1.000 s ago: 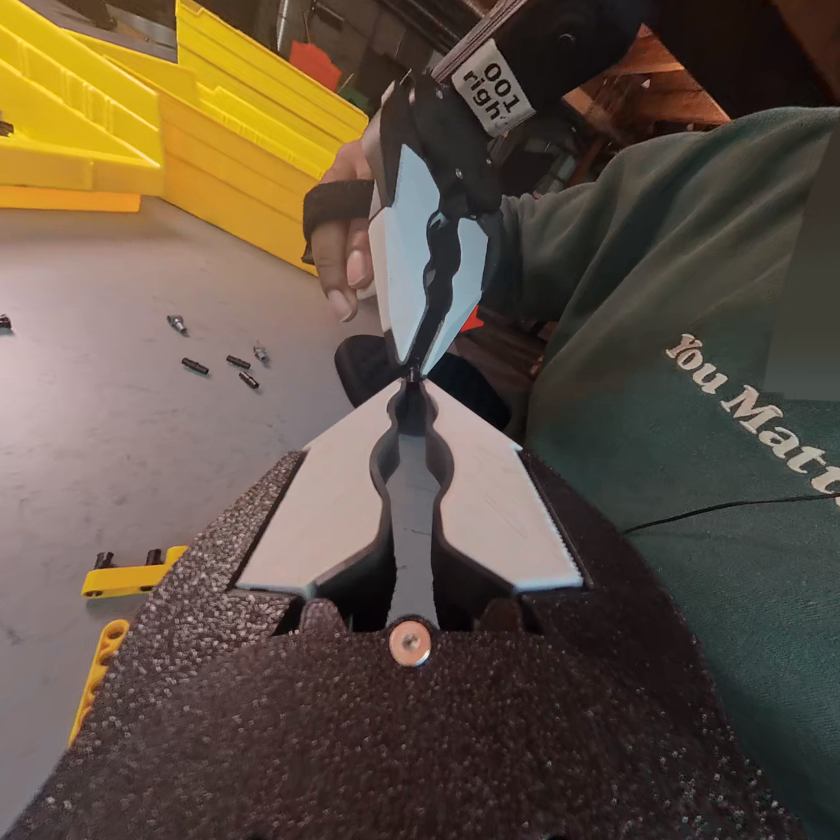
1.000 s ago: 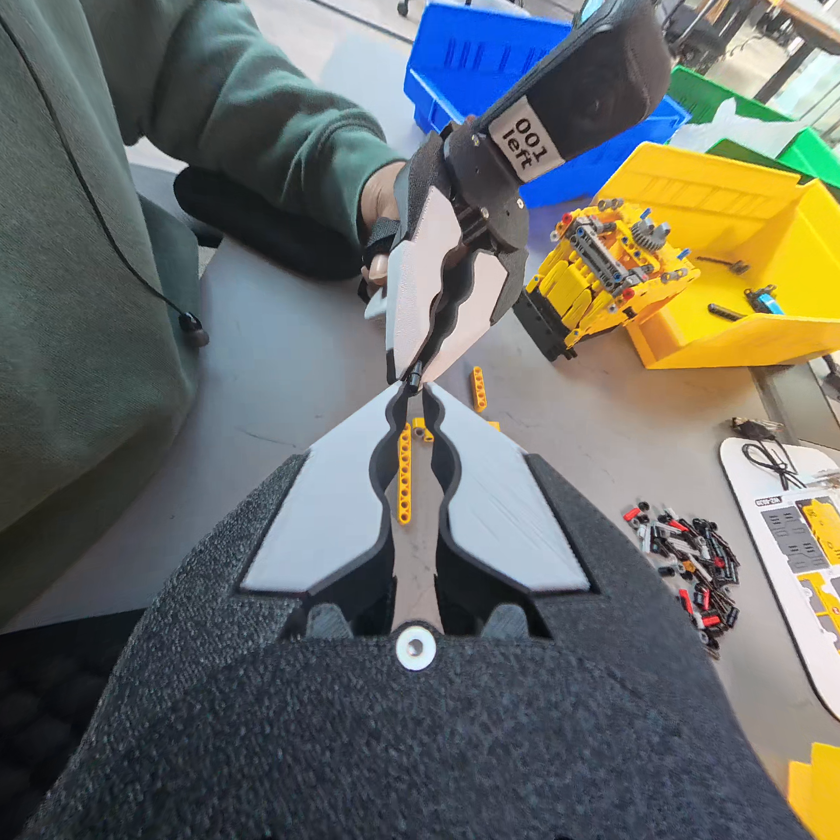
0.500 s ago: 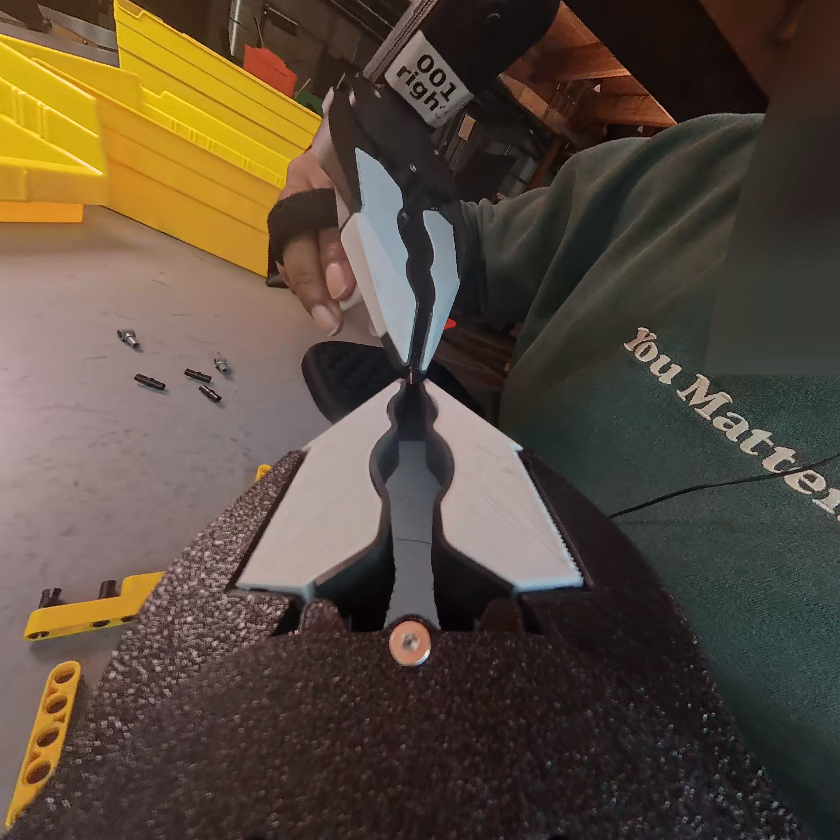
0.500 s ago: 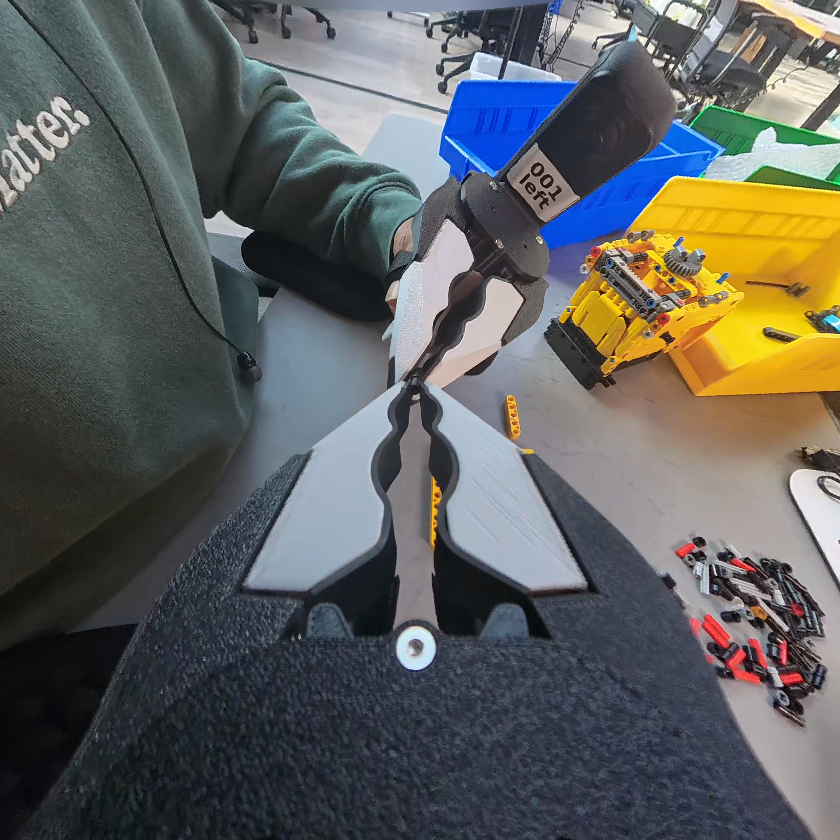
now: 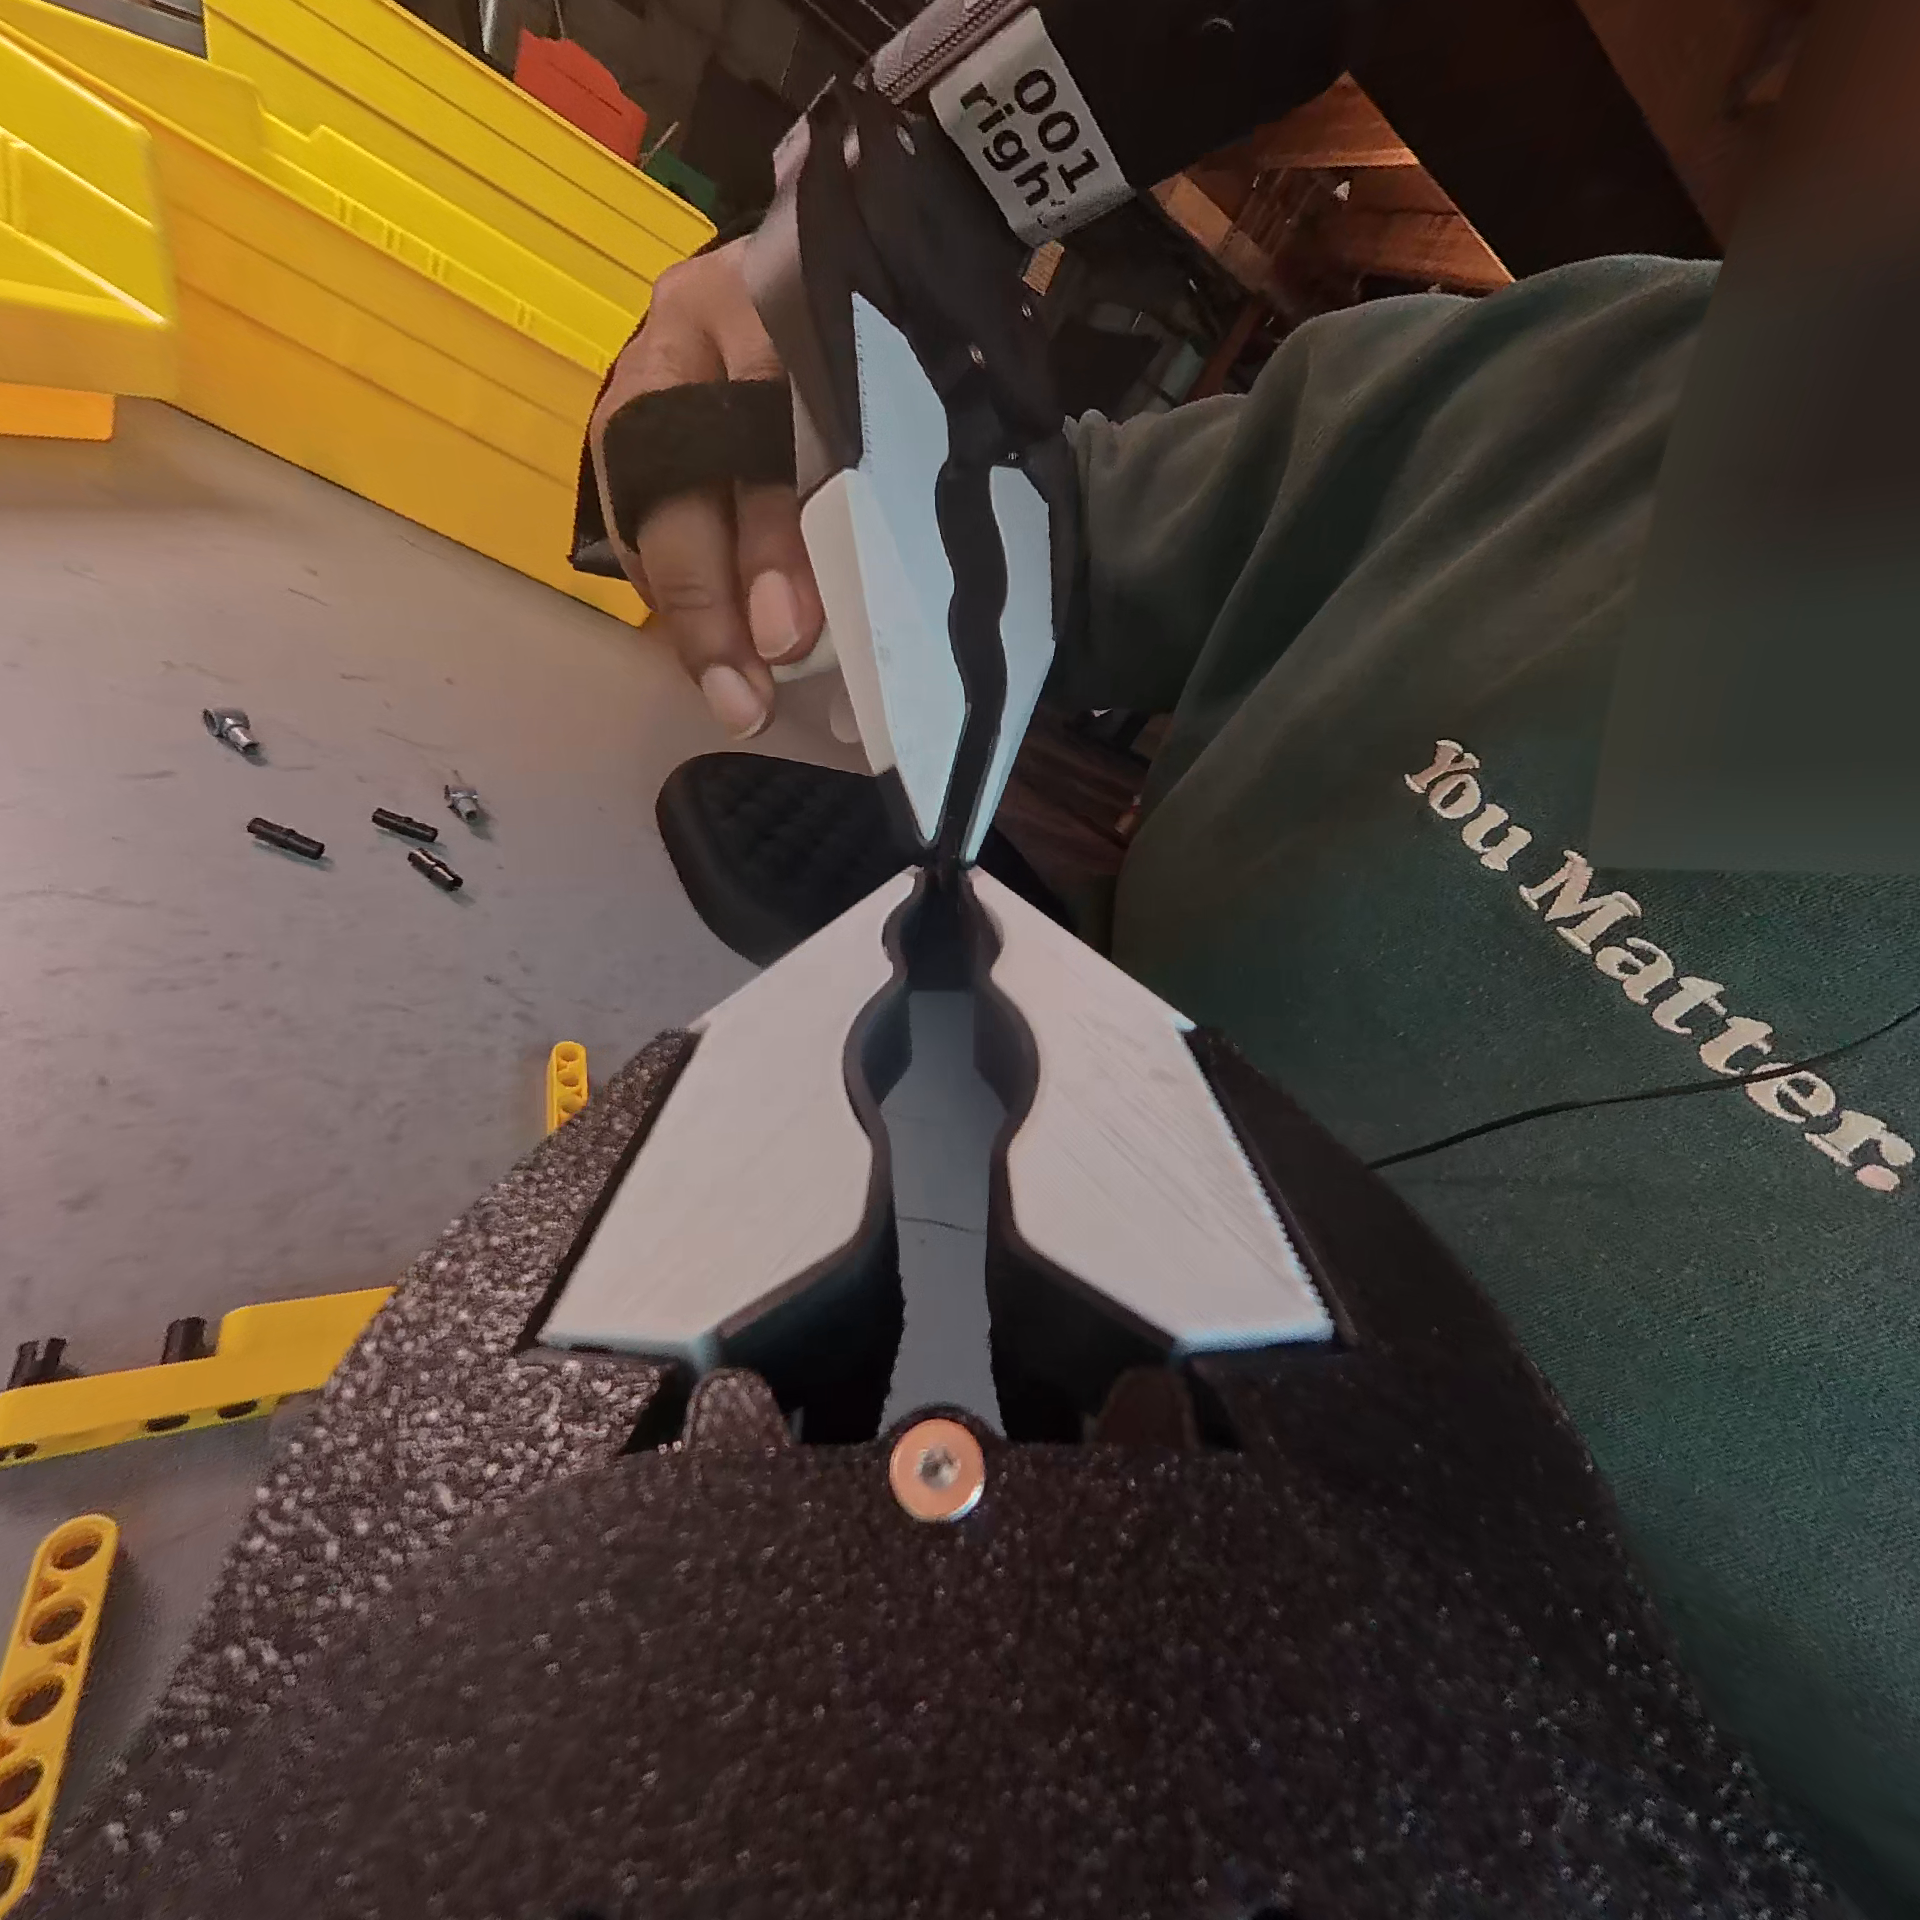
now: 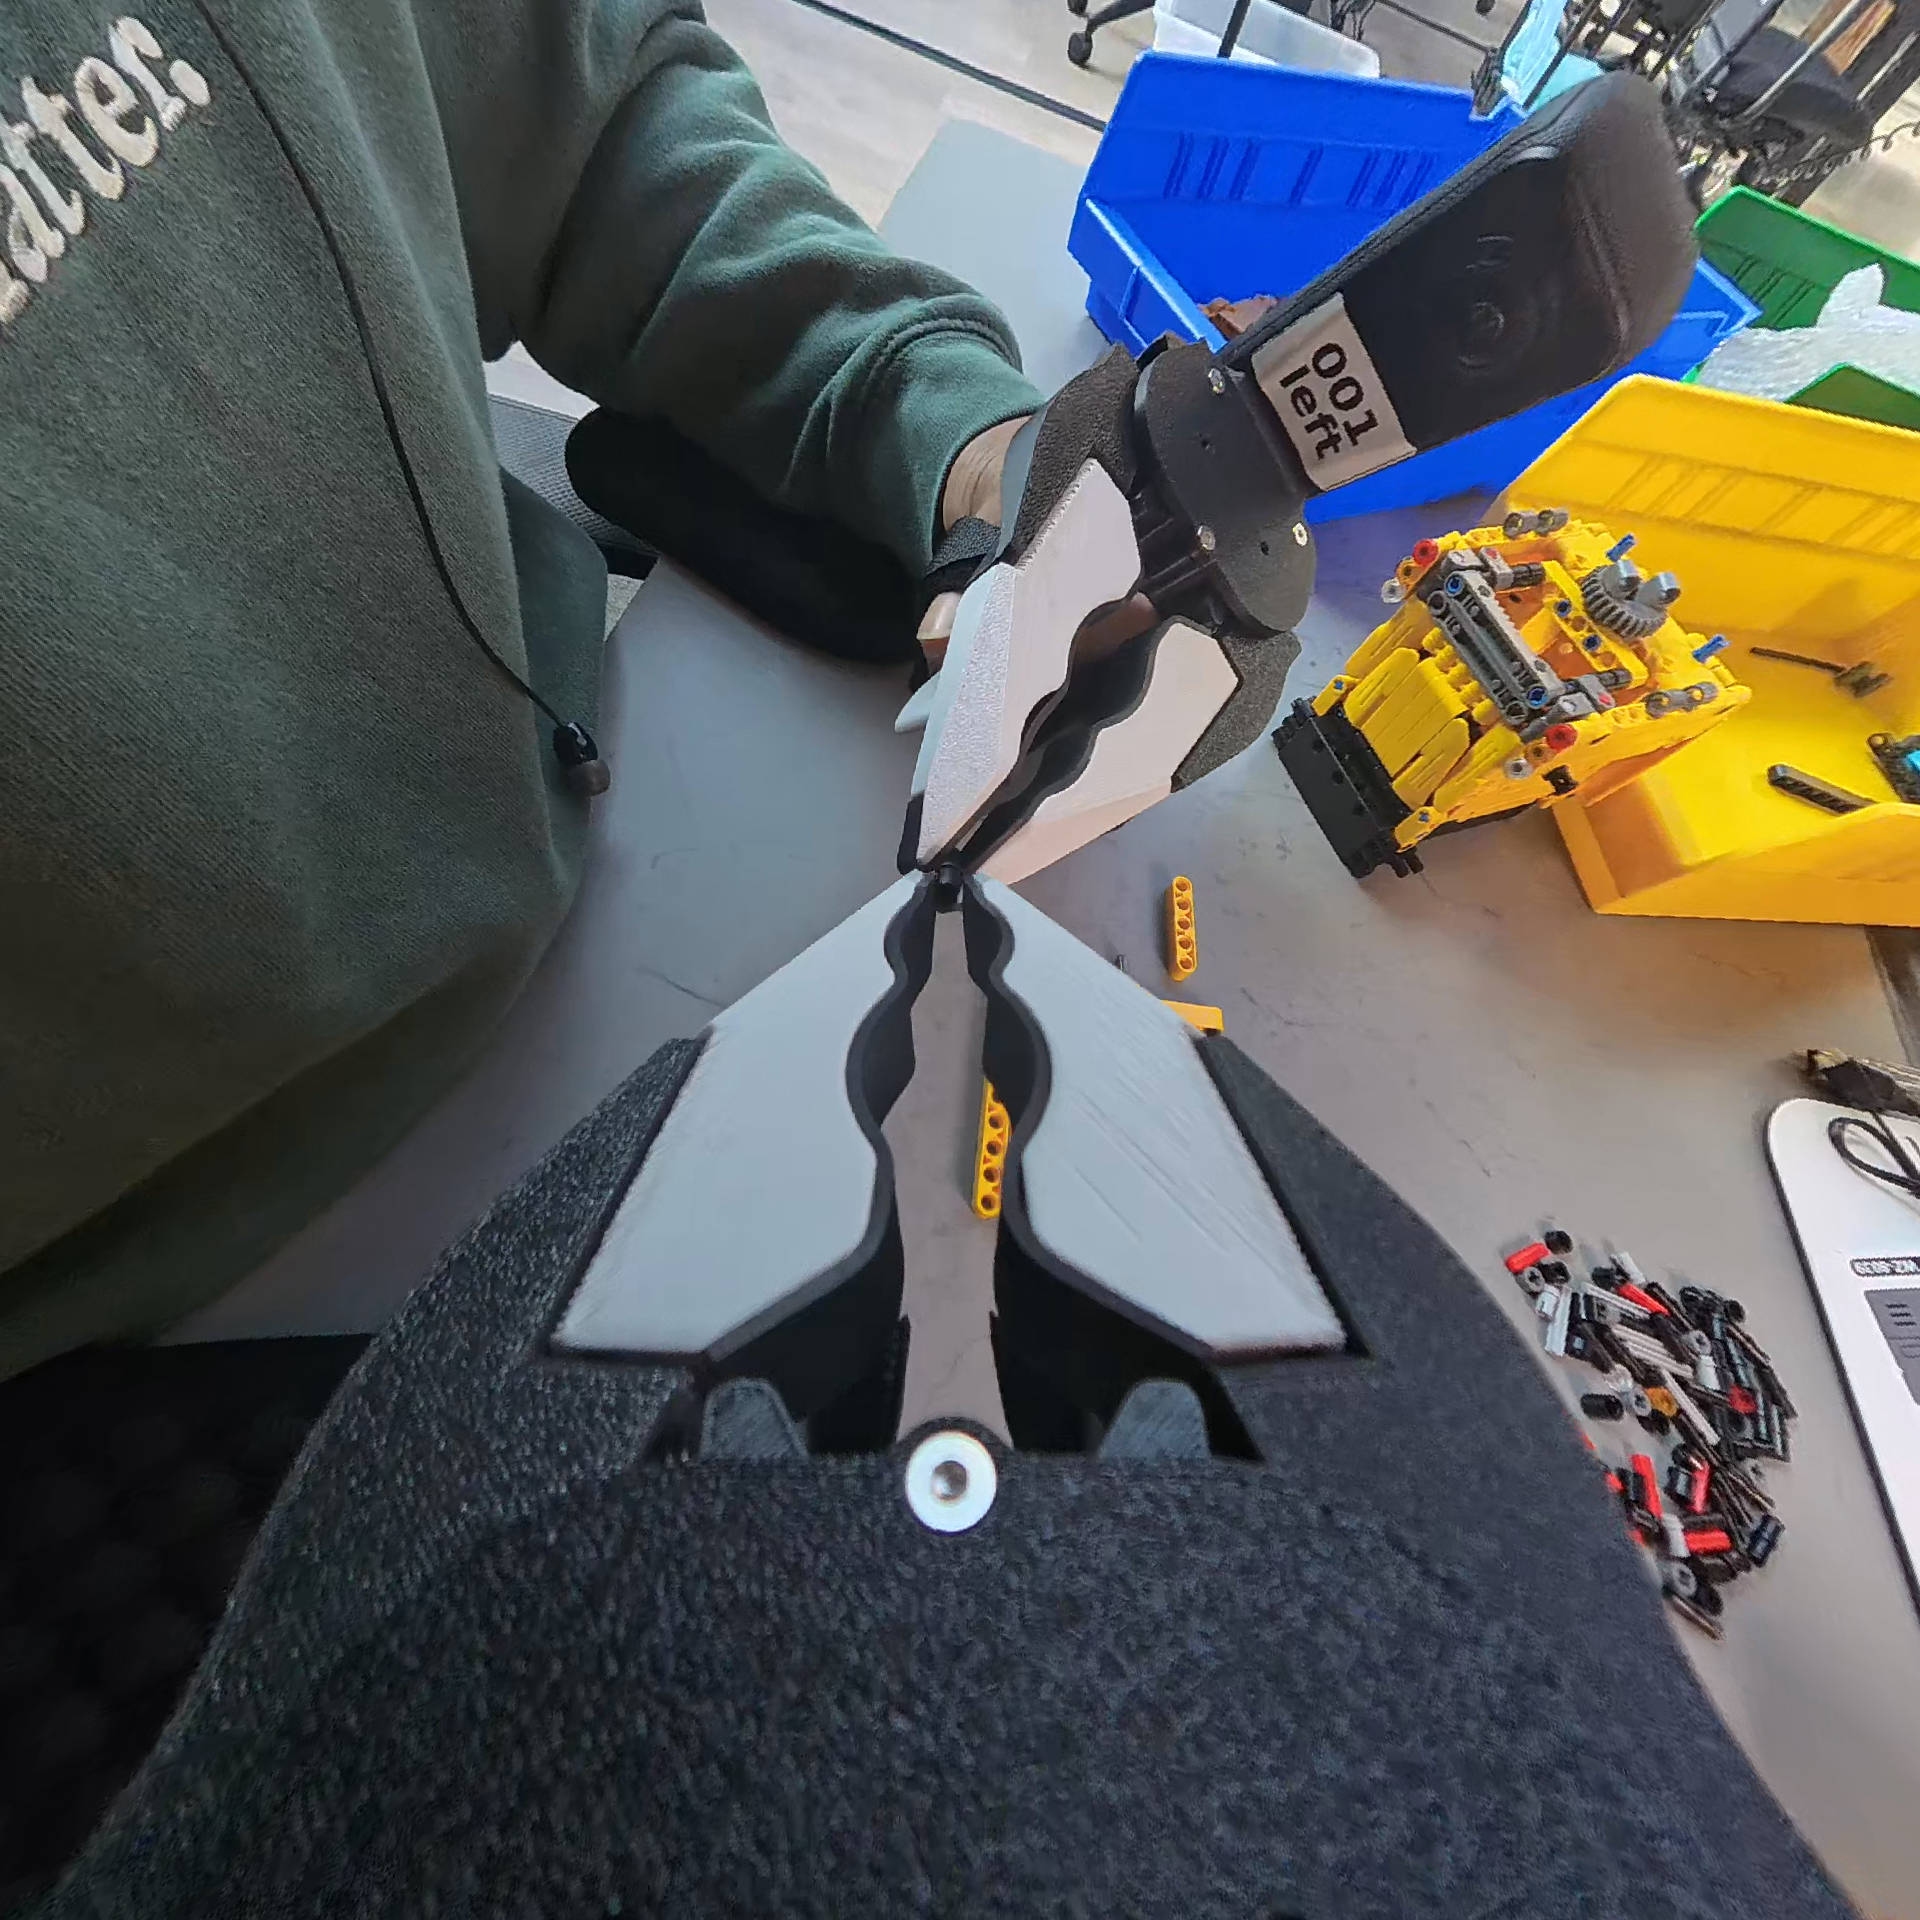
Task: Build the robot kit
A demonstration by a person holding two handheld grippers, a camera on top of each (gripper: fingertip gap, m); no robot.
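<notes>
Both grippers meet tip to tip above the surface (image 6: 1351,1039): left gripper (image 5: 943,885) and right gripper (image 6: 943,891) each have fingers pinched nearly closed on opposite ends of one tiny black pin (image 6: 947,889).

The matte grey surface (image 6: 1455,1039) carries a blue plastic bin (image 6: 1247,208), a yellow plastic bin (image 6: 1766,810), a yellow brick-built vehicle model (image 6: 1496,686), short yellow holed beams (image 6: 1181,927) — and a heap of small black, red and grey pins (image 6: 1662,1392).
</notes>
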